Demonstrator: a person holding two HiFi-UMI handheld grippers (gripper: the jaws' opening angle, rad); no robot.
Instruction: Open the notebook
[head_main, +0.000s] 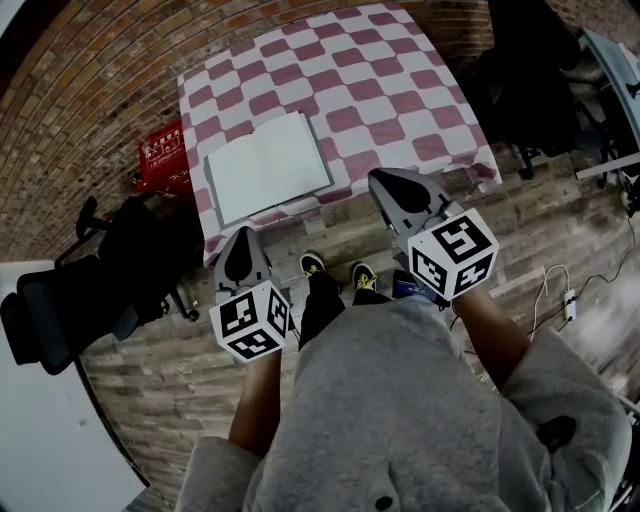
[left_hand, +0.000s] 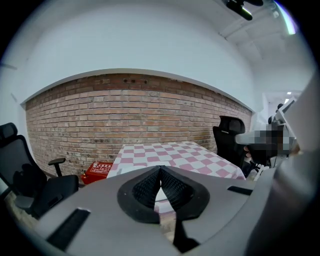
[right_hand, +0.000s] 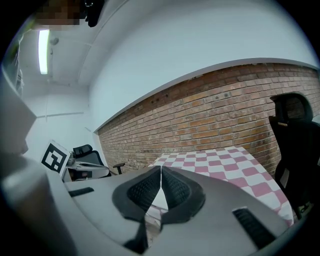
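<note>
Far left, black chair (head_main: 60, 310) on the wood floor. Beyond it, red box (head_main: 163, 155) against the brick wall, just beside the table's left edge. Left gripper (head_main: 243, 235) held in front of the table's near edge, off the cloth, well short of the notebook; jaws pressed together, nothing between them, pads (left_hand: 147, 190) meeting at the tip in the left gripper view. Notebook (head_main: 268, 165) lying open and flat on the near-left part of the table (head_main: 400, 90), blank white pages up, spine running away from the person, no gripper touching it. Pink-and-white checked cloth over the whole top. Below the near edge, between the two grippers, shoes (head_main: 335, 270) on the floor. Right gripper (head_main: 380, 180) just off the table's near edge, to the right of the notebook and apart from it; jaws likewise closed on nothing, pads (right_hand: 145, 190) touching along their length. Further right, second black chair (head_main: 530, 90) beside the table, and a white cable (head_main: 560, 290) on the floor.
</note>
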